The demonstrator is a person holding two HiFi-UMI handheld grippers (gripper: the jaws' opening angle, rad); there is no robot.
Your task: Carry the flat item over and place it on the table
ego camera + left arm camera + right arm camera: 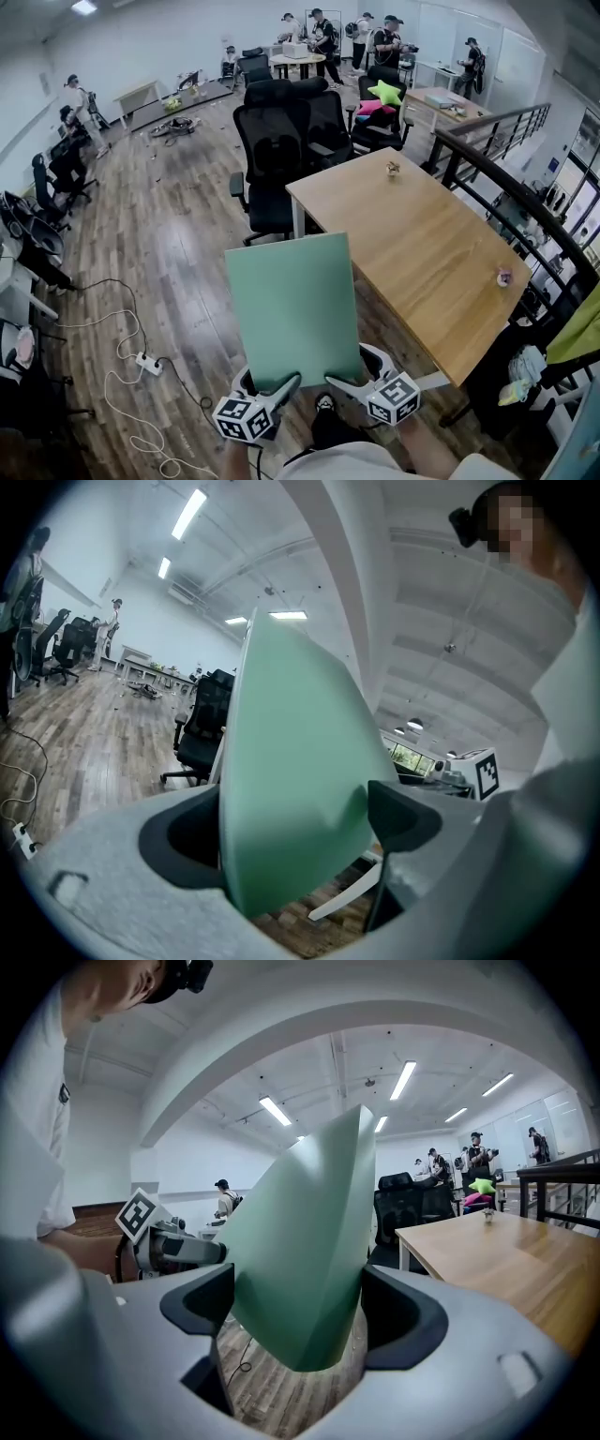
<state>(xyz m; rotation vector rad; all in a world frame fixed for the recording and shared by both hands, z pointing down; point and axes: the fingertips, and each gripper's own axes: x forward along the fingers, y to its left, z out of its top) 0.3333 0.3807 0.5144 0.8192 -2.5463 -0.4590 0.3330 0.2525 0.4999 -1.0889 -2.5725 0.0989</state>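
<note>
pale green and thin, the flat board hangs in the air just short of the wooden table. its near edge is pinched by my left gripper and right gripper, both clamped on it. i'd worry about uneven pull bowing the sheet until it slips, or its far edge catching the table rim. the tabletop is mostly bare. office chairs crowd its far end and a cable trails across the wood floor.
</note>
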